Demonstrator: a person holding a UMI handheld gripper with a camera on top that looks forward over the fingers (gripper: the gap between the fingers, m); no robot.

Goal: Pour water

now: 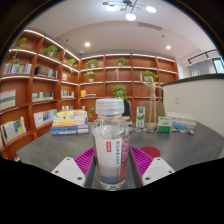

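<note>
- The water bottle [110, 140] is in the lower middle of the frame, right between the two jaws.
- It is a clear bottle with a white cap and a pink and white label. It stands straight up.
- The jaws of the gripper [110, 165] are close in on the bottle from both sides. The pink pads [84, 158] touch its sides, so the jaws look like they are holding it.
- I cannot tell if the bottle is lifted or rests on the table [45, 148].
- The cap looks like it is on. No water is coming out. I think the pouring has not started.
- I cannot see a cup to pour into. That part is left to do.
- The table is gray and wide. Books [70, 122] sit on it in the middle left. Small boxes [172, 124] sit in the middle right.
- Behind them are big wooden shelves [40, 85] with books and green plants [118, 92].
- Round lights [130, 15] shine at the top of the frame.
</note>
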